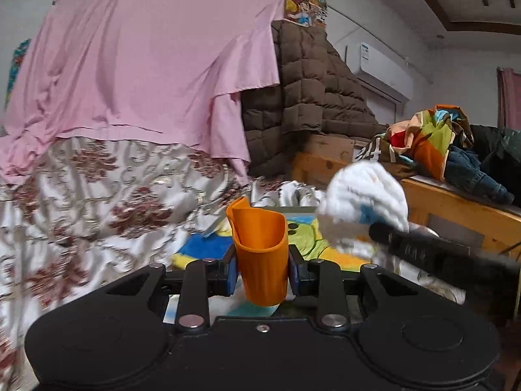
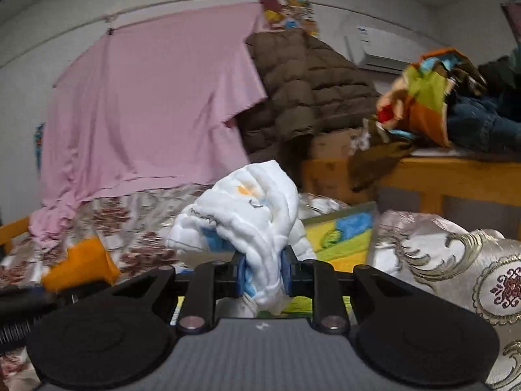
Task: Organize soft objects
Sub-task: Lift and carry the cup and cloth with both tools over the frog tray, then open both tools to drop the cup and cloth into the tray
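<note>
Pink sheet [image 1: 140, 65], brown quilt [image 1: 306, 84] behind bed clutter

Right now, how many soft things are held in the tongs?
2. The left tongs grip a folded orange cloth. The right tongs grip a bunched white cloth. More clothes lie on the wooden shelf, unheld.

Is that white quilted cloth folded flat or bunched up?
Bunched up: the white quilted cloth bulges in crumpled folds above the right tool pinching it.
</note>
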A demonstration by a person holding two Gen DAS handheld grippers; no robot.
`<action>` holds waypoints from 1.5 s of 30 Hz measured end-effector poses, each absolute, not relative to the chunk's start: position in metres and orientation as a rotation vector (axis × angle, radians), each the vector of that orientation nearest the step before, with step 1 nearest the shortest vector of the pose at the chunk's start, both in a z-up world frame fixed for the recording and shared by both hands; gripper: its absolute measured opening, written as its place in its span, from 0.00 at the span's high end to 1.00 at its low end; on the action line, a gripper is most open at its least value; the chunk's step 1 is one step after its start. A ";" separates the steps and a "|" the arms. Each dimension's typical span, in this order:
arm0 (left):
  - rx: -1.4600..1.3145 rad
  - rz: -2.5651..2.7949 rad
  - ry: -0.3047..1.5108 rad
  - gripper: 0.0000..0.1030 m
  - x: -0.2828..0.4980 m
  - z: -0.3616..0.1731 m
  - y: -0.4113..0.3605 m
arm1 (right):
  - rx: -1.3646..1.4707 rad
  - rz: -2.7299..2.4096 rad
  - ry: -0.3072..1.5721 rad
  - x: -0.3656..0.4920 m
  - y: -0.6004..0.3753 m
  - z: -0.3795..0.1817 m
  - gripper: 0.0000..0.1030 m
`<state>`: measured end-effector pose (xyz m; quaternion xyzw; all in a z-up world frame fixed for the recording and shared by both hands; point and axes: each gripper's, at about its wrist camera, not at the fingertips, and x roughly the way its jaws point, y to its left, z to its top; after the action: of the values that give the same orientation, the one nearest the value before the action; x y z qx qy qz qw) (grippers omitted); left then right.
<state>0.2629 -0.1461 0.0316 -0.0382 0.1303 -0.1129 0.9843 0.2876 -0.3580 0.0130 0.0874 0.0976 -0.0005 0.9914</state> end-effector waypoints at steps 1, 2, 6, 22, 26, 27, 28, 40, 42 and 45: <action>-0.081 -0.235 0.265 0.69 0.274 0.032 -0.151 | 0.171 -0.019 0.202 0.292 -0.362 0.008 0.76; -0.083 -0.246 0.270 0.69 0.287 0.033 -0.157 | 0.168 -0.032 0.210 0.296 -0.366 0.004 0.76; -0.083 -0.294 0.309 0.68 0.331 0.030 -0.183 | 0.163 -0.045 0.246 0.307 -0.377 -0.007 0.76; -0.131 -0.358 0.577 0.67 0.413 -0.015 -0.224 | 0.100 -0.061 0.352 0.321 -0.382 -0.027 0.66; -0.146 -0.345 0.625 0.64 0.419 -0.019 -0.219 | 0.079 -0.060 0.353 0.320 -0.376 -0.027 0.60; -0.148 -0.342 0.637 0.61 0.421 -0.018 -0.219 | 0.072 -0.060 0.351 0.320 -0.375 -0.026 0.58; -0.151 -0.340 0.652 0.59 0.424 -0.018 -0.219 | 0.062 -0.062 0.350 0.319 -0.373 -0.026 0.56; -0.220 -0.265 0.710 0.24 0.423 -0.010 -0.208 | 0.061 -0.041 0.337 0.309 -0.370 -0.024 0.27; -0.220 -0.252 0.713 0.23 0.421 -0.012 -0.209 | 0.058 -0.045 0.332 0.307 -0.370 -0.023 0.26; -0.230 -0.238 0.703 0.23 0.416 -0.011 -0.208 | 0.060 -0.048 0.319 0.305 -0.371 -0.021 0.21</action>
<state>0.4159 -0.2077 -0.0114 -0.1120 0.3427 -0.1160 0.9255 0.3048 -0.3710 -0.0214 0.0301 0.1590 -0.0240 0.9865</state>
